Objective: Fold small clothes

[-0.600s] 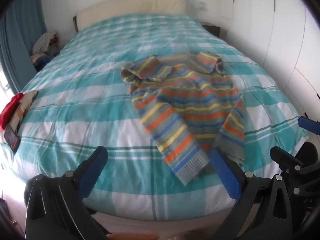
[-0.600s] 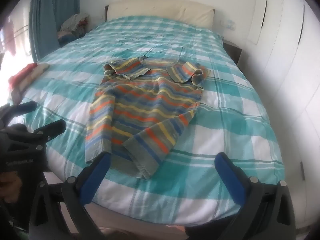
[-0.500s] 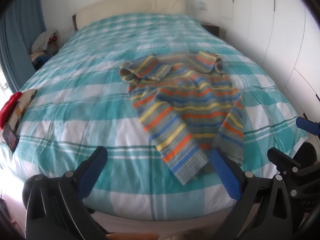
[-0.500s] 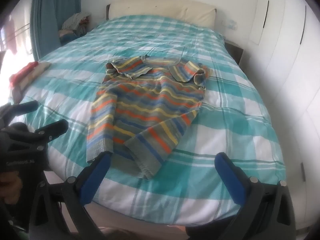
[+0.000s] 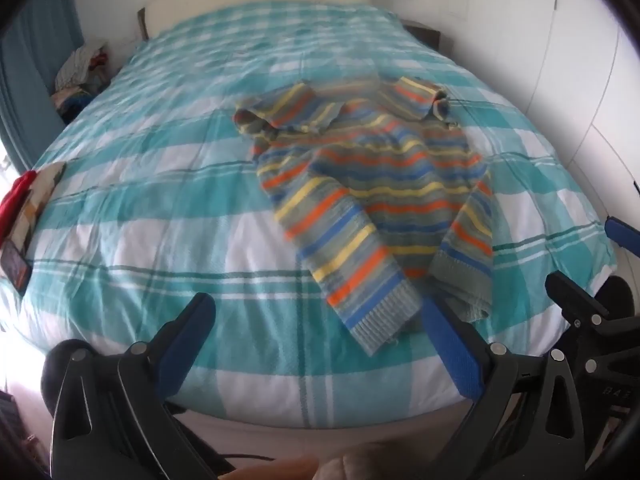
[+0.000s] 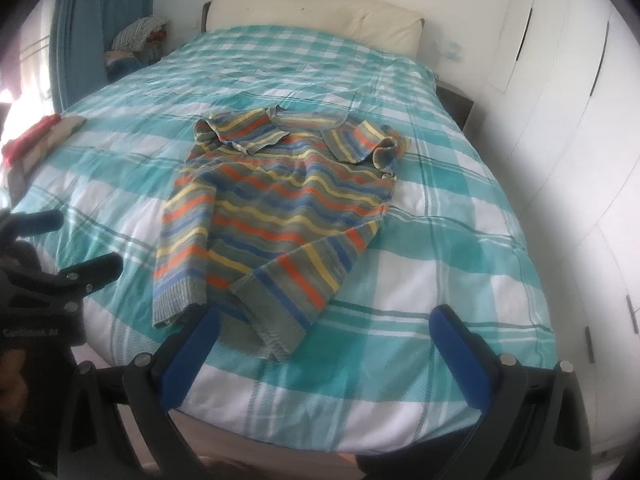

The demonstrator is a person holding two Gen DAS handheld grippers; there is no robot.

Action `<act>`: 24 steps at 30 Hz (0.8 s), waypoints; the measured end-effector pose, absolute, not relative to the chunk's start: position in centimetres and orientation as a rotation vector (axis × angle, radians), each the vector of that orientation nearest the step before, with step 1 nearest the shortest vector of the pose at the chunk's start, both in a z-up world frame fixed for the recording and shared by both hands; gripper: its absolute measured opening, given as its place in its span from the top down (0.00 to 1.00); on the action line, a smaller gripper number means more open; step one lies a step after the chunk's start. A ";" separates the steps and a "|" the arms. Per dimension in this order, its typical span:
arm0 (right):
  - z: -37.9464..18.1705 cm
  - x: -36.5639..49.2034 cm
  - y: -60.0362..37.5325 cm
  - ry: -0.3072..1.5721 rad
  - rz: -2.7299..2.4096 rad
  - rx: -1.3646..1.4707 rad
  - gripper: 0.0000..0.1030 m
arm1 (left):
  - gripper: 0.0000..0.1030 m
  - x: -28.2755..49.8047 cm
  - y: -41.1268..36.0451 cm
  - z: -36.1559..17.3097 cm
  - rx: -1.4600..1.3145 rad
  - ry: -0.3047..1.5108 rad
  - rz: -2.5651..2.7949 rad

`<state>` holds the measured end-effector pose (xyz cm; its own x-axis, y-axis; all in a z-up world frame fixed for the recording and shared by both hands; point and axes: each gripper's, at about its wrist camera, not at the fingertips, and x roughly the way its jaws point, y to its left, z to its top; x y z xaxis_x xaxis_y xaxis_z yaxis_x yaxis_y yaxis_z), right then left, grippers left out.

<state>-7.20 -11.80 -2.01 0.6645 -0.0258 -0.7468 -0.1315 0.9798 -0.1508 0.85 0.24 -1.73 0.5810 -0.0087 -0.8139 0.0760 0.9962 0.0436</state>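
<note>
Left gripper (image 5: pixel 316 320) and right gripper (image 6: pixel 328 332): jaws fully apart, nothing held, at the lower edge of each frame over the foot of the bed (image 6: pixel 460 216). Between them lies the sweater (image 6: pixel 276 208), just above the right jaws' left finger and the left jaws' right finger. Long axis runs hem-near to collar-far. Neither gripper looks clearly nearer; both hem corners sit close.

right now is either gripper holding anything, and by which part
Nothing is held: the left gripper and right gripper are both open above the striped knitted sweater.
</note>
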 end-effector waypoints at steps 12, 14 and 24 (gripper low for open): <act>-2.1 -6.9 -12.9 0.854 -0.037 -0.233 0.00 | 0.00 1.3 0.0 -2.4 0.081 0.972 -0.043; -2.1 -6.9 -12.8 0.853 -0.042 -0.240 0.00 | 0.00 1.3 0.0 -2.4 0.084 0.970 -0.039; -2.2 -6.7 -12.7 0.858 -0.054 -0.248 0.00 | 0.00 1.6 0.1 -2.3 0.068 0.974 -0.039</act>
<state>-6.74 -12.73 -2.23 0.6544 -0.1466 -0.7418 -0.0520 0.9700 -0.2376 1.59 0.07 -2.30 0.5613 -0.0028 -0.8276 0.0639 0.9972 0.0400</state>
